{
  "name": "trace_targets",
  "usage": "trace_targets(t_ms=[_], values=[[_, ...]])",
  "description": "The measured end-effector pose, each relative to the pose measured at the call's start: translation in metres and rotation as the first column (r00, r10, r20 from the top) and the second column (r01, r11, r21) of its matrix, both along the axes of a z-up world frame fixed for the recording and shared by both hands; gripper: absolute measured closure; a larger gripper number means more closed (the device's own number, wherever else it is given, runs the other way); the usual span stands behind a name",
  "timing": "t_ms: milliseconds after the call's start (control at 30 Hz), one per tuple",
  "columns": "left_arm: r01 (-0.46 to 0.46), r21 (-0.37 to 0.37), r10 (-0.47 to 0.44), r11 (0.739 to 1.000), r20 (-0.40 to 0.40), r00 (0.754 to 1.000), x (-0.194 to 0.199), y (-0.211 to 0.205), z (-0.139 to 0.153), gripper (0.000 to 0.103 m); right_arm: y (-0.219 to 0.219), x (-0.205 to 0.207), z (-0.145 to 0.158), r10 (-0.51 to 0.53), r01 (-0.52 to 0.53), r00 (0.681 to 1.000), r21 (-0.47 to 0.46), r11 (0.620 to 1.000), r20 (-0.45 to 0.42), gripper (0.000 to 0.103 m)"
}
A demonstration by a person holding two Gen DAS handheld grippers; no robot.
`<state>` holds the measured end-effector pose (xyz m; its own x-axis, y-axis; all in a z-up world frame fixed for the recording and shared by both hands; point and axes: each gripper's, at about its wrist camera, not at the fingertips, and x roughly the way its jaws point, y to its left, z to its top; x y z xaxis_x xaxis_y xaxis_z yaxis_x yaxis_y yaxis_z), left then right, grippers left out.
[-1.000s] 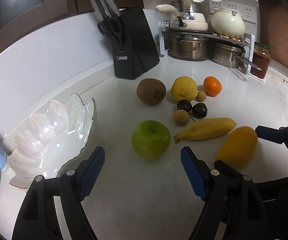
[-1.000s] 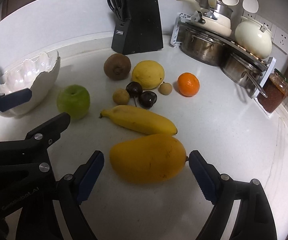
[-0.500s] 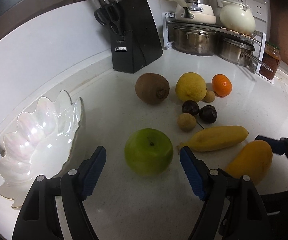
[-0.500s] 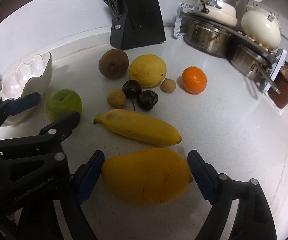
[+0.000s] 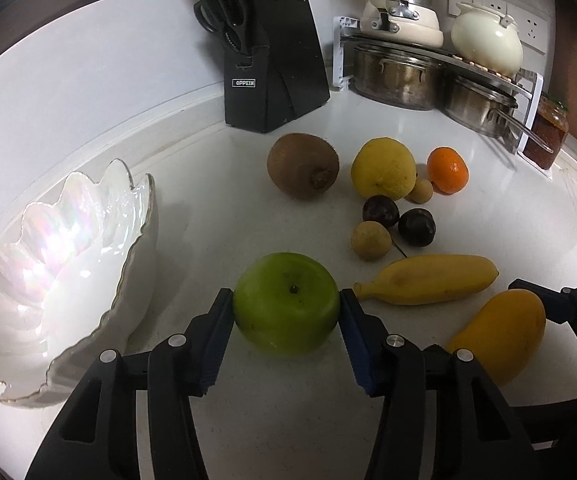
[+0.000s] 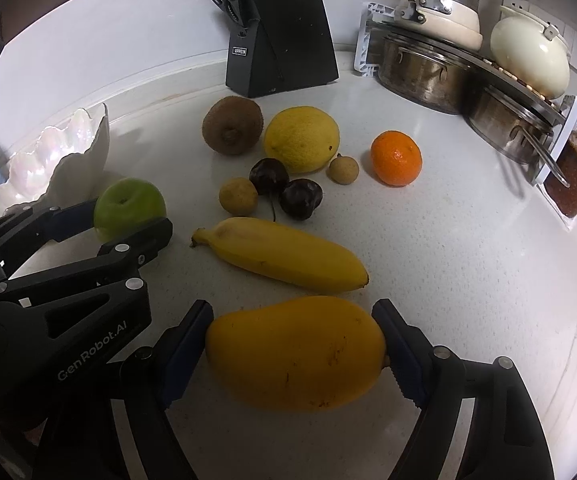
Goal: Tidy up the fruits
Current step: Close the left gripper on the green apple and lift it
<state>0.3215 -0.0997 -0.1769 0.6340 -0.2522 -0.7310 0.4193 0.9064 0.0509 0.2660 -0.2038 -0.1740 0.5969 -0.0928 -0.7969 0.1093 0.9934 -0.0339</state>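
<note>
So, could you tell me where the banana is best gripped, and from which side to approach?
Grip the banana across its thick middle, pads on its two long sides, descending from above. It lies flat and alone on the counter, stem toward the green apple. Its tapered ends would probably slip, and the mango lies close on the near side.

Countertop (image 5: 488,208): white, smooth, faintly speckled. Bowl (image 5: 68,264): glossy, pearlescent. Apple (image 5: 286,304): smooth, waxy sheen. Kiwi (image 5: 302,166): rough, matt. Mango (image 6: 294,352): smooth, matt. Knife block (image 5: 276,60): matt black. Pots (image 5: 396,76): brushed metal.
</note>
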Motion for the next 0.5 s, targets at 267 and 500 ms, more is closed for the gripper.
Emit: trace_targets(t_ms=[267, 500], values=[[-0.04, 0.012, 0.039, 0.999, 0.052, 0.998, -0.015, 0.004, 0.007, 0.051, -0.011, -0.005, 0.0, -0.043, 0.043, 0.999, -0.002, 0.999, 0.001, 0.021], [-0.057, 0.004, 0.057, 0.998, 0.069, 0.996, -0.03, 0.007, 0.016, 0.051, -0.024, -0.007, 0.007, -0.085, 0.085, 0.996, 0.025, 0.996, 0.021, 0.021]])
